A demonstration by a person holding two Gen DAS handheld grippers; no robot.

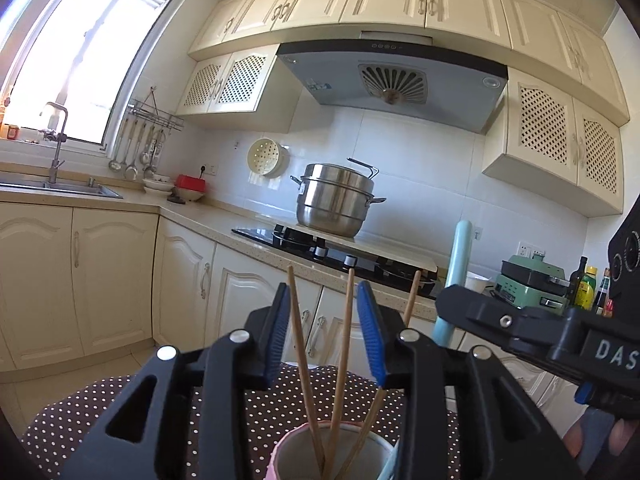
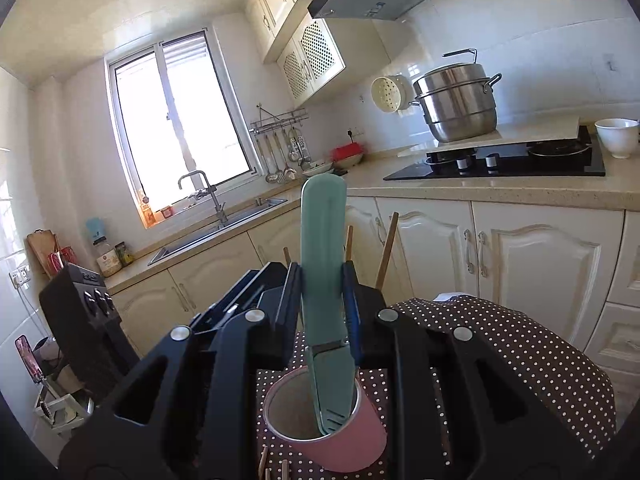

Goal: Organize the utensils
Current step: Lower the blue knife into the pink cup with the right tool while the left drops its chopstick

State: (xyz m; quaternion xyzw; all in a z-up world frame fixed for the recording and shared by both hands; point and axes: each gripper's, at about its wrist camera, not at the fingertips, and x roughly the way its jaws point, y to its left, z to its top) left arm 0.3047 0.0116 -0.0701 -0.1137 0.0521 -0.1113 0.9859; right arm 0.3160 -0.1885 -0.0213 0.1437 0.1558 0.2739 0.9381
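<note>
Left wrist view: left gripper (image 1: 324, 320) stood with its blue-padded jaws apart, nothing clamped. Three thin wooden chopsticks (image 1: 344, 344) rose between and beside the jaws, lower ends inside a pink cylindrical cup with a pale interior (image 1: 336, 452), tips fanned upward. Only this view showed the chopsticks' entry into the cup, and the right tool's black body at the frame's right edge.

Right wrist view: right gripper (image 2: 323, 276) was closed on a flat mint-green plastic utensil (image 2: 323, 256), pads pressing both edges of its handle. Long axis near vertical (slight lean): rounded end up, slotted end down inside the pink cup (image 2: 344, 444), near its inner wall. The cup sat on a brown white-dotted cloth (image 2: 520, 360). Only this view showed the slotted tip; the left view caught only the handle.
</note>
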